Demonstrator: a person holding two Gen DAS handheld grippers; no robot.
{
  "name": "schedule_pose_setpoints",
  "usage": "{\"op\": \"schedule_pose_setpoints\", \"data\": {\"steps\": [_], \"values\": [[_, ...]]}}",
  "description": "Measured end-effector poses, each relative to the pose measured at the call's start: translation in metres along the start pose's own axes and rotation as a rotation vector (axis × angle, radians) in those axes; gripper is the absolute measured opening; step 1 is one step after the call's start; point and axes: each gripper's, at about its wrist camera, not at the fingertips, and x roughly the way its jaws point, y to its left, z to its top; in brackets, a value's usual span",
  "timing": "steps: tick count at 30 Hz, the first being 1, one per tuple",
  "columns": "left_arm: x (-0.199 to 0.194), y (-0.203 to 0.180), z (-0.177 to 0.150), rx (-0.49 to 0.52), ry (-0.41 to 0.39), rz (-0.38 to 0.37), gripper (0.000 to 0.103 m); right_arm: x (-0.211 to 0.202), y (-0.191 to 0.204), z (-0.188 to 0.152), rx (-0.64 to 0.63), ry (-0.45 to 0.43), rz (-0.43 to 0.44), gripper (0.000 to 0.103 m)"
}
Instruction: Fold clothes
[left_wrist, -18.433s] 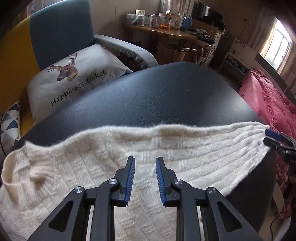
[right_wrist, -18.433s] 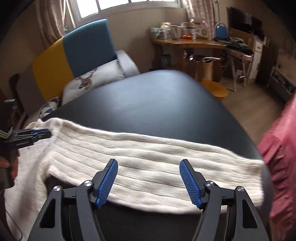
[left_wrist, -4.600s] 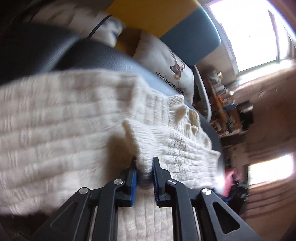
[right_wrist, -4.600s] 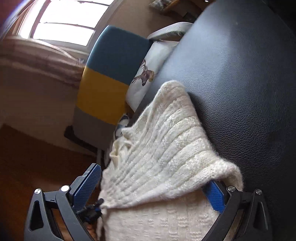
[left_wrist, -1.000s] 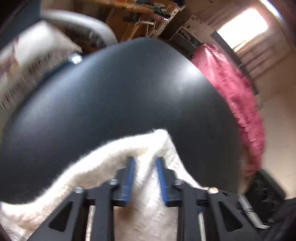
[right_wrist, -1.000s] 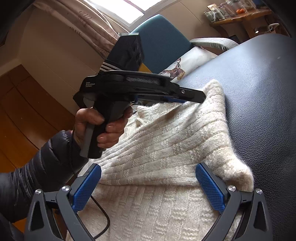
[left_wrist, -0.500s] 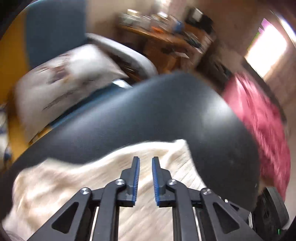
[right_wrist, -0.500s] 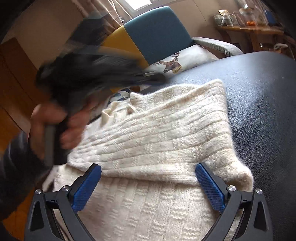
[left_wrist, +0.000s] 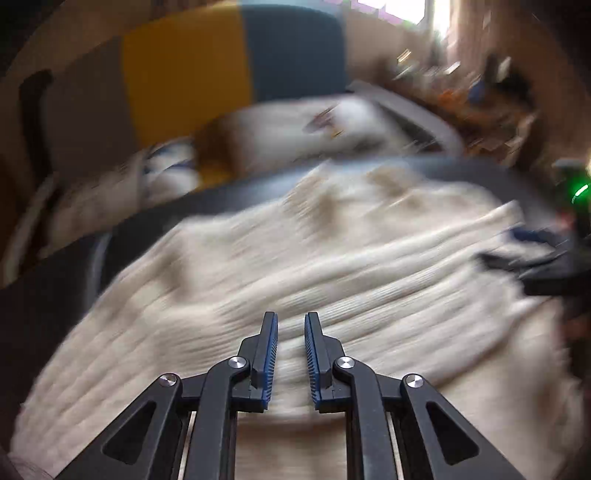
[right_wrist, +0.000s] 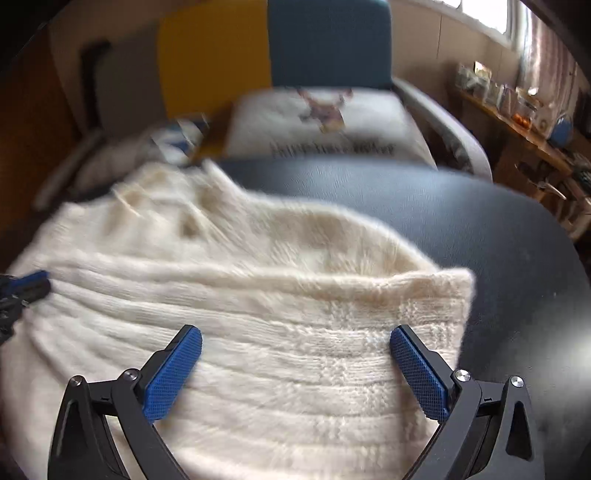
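Blue-padded fingers (left_wrist: 272, 354) of the left gripper (left_wrist: 290, 356) sit close together with a narrow gap, nothing pinched between them. Cream knit sweater (left_wrist: 332, 258) lies directly under and ahead of the tips; whether they touch it can't be told. Left view is heavily motion-blurred.

Right gripper (right_wrist: 295, 369): fingers (right_wrist: 171, 373) spread wide, nothing gripped. The sweater (right_wrist: 280, 332) fills the gap between them; a folded ribbed layer lies ahead of the tips, its corner just past the right finger. Contact with the knit can't be confirmed.

Sweater is bunched in layers on a black leather-look surface (right_wrist: 461, 221), which is bare to the right of and beyond the right gripper's fingers.

Left gripper's blue tip shows at the left edge of the right view, at the sweater's edge. Right gripper appears as a dark blur at the right edge of the left view.

Further out: white deer-print cushion (right_wrist: 325, 122) on a chair with yellow and teal back panels (right_wrist: 273, 48). Wooden table with clutter (right_wrist: 524, 118) far right.
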Motion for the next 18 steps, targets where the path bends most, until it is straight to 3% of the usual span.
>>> {"op": "schedule_pose_setpoints", "data": {"steps": [3, 6, 8, 12, 17, 18], "values": [[-0.001, 0.013, -0.003, -0.059, -0.031, -0.066, 0.016, 0.002, -0.003, -0.005, 0.007, -0.024, -0.016, 0.103], [-0.019, 0.024, -0.008, -0.157, -0.072, -0.192, 0.016, -0.003, -0.007, -0.007, 0.018, -0.025, -0.012, 0.103], [-0.036, 0.030, -0.017, -0.194, -0.106, -0.234, 0.016, -0.015, -0.003, -0.006, 0.038, -0.035, -0.014, 0.103], [-0.039, 0.039, -0.034, -0.205, -0.077, -0.212, 0.016, -0.045, 0.037, -0.011, -0.007, -0.105, 0.097, 0.103], [-0.017, 0.049, -0.034, -0.292, 0.001, -0.195, 0.017, -0.012, 0.084, -0.026, -0.120, 0.050, 0.054, 0.103], [-0.018, 0.051, -0.035, -0.319, 0.003, -0.204, 0.017, -0.014, 0.082, -0.028, -0.106, 0.031, 0.059, 0.103]]}}
